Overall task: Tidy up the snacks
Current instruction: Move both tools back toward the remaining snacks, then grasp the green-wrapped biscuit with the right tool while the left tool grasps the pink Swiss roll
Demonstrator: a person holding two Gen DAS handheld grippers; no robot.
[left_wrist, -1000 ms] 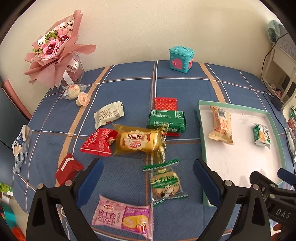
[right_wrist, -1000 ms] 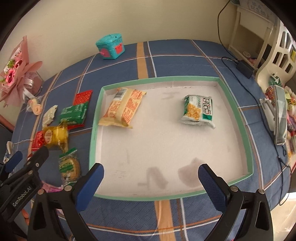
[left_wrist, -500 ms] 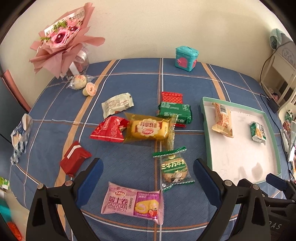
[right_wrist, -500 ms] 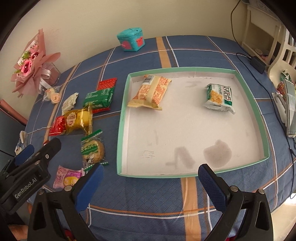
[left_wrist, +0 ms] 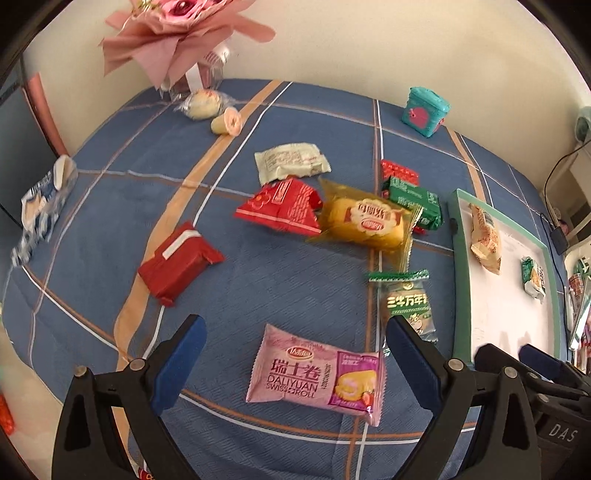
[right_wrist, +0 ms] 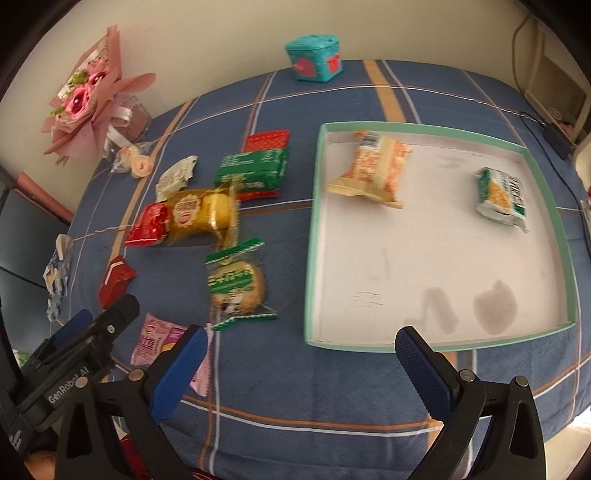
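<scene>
Several snack packets lie on the blue checked cloth: a pink swiss roll packet (left_wrist: 317, 373), a green-edged biscuit packet (left_wrist: 406, 301), a yellow cake packet (left_wrist: 365, 223), red packets (left_wrist: 284, 206) (left_wrist: 177, 264), a green packet (left_wrist: 415, 201) and a white one (left_wrist: 291, 162). A green-rimmed white tray (right_wrist: 314, 229) holds an orange packet (right_wrist: 373, 168) and a green-white packet (right_wrist: 502, 194). My left gripper (left_wrist: 291, 360) is open, with the pink packet lying between its fingers. My right gripper (right_wrist: 301, 371) is open over the cloth, in front of the tray's near edge.
A pink flower bouquet (left_wrist: 177, 33) stands at the back left, with wrapped sweets (left_wrist: 207, 107) beside it. A teal box (left_wrist: 424, 114) sits by the wall. A blue-white wrapper (left_wrist: 40, 206) lies at the left edge. Cables and shelving (right_wrist: 554, 99) are on the right.
Both grippers have swung left and drawn back. The left gripper now frames the pink swiss roll packet; the right view shows more of the loose snacks. Both stay open.
</scene>
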